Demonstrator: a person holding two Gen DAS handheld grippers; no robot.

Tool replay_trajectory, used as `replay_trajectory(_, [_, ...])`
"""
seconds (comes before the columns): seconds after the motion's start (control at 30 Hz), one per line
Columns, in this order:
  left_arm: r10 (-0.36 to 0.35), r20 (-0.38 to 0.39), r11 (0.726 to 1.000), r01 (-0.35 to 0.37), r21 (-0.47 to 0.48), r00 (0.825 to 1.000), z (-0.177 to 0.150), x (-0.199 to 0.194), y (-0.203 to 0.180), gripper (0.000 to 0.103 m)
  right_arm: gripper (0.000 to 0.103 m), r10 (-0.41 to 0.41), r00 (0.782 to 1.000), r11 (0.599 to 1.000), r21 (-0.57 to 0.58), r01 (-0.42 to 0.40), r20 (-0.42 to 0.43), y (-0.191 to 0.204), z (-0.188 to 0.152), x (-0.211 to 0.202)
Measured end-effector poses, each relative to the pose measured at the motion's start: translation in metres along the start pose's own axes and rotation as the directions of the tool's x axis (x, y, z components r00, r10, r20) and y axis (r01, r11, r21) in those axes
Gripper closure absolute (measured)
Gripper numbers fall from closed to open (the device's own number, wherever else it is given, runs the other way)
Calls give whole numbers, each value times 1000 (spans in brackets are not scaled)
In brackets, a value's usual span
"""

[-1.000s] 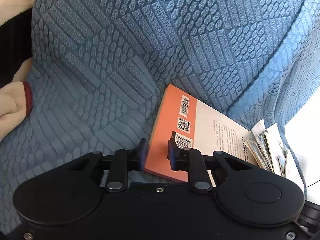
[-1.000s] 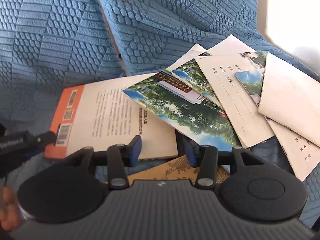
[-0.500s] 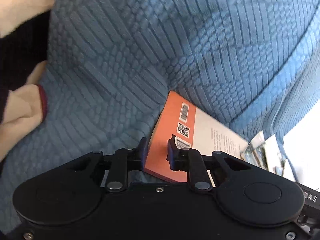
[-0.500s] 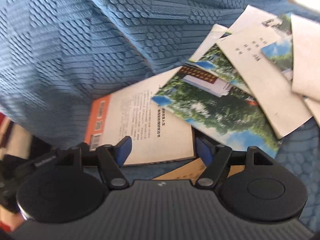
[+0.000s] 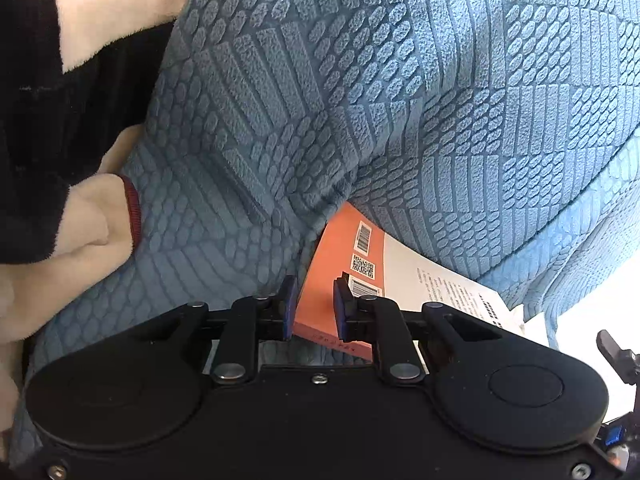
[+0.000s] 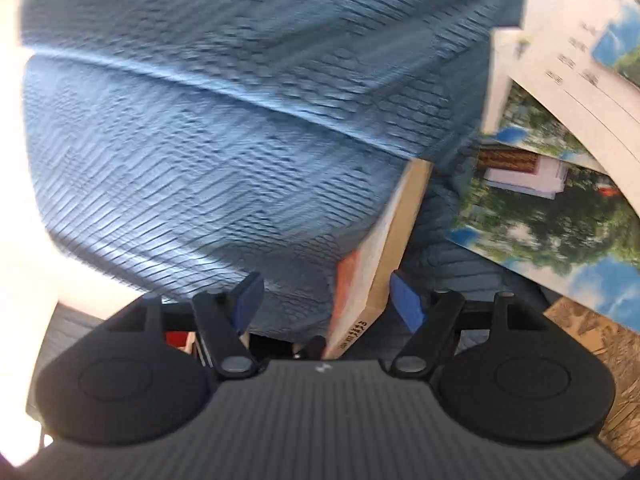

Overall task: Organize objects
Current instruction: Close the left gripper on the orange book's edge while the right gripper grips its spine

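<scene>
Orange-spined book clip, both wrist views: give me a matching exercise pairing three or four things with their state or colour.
Things:
1. left claw
2. right claw
3. orange-spined book
4. sofa cover

States:
A. textured blue
B. open, with the book edge between its fingers
C. clamped at its spine corner
D. shut on the book

Pairs: 1-D, 2-B, 3-C, 4-A

Orange-and-white book (image 5: 344,256); blue geometric-textured cover (image 5: 400,100); green-and-blue photo prints (image 6: 560,224).
</scene>
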State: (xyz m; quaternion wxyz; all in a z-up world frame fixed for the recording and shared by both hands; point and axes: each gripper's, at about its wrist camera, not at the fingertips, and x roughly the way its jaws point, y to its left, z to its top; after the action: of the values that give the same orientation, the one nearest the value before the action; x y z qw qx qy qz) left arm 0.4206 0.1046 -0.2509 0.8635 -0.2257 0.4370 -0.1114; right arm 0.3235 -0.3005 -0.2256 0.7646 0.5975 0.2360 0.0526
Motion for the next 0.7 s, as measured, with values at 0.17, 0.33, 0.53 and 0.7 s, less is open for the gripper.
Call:
replay_trajectory(0.17, [-25,4,997,26,-74,1000,-5,-18,14,81,31,6,1000,1000,-28,-6,-25,12,-1,7])
replay_trajectory(0.33, [-131,16,960,131,-246,991,-22,-47,30,62,31,10,999,999,-40,-11,-39,22,-9,15])
replay_trajectory(0.53, [-345,-8,856,311,-413,939,-38,-36,24,50,31,32,999,999,-26,-33,-38,27,-9,22])
replay_trajectory(0.7, [-439,-47,772,350,-530,897,-46,-2,15,50,31,50,998,998,-28,-51,-48,34,-9,27])
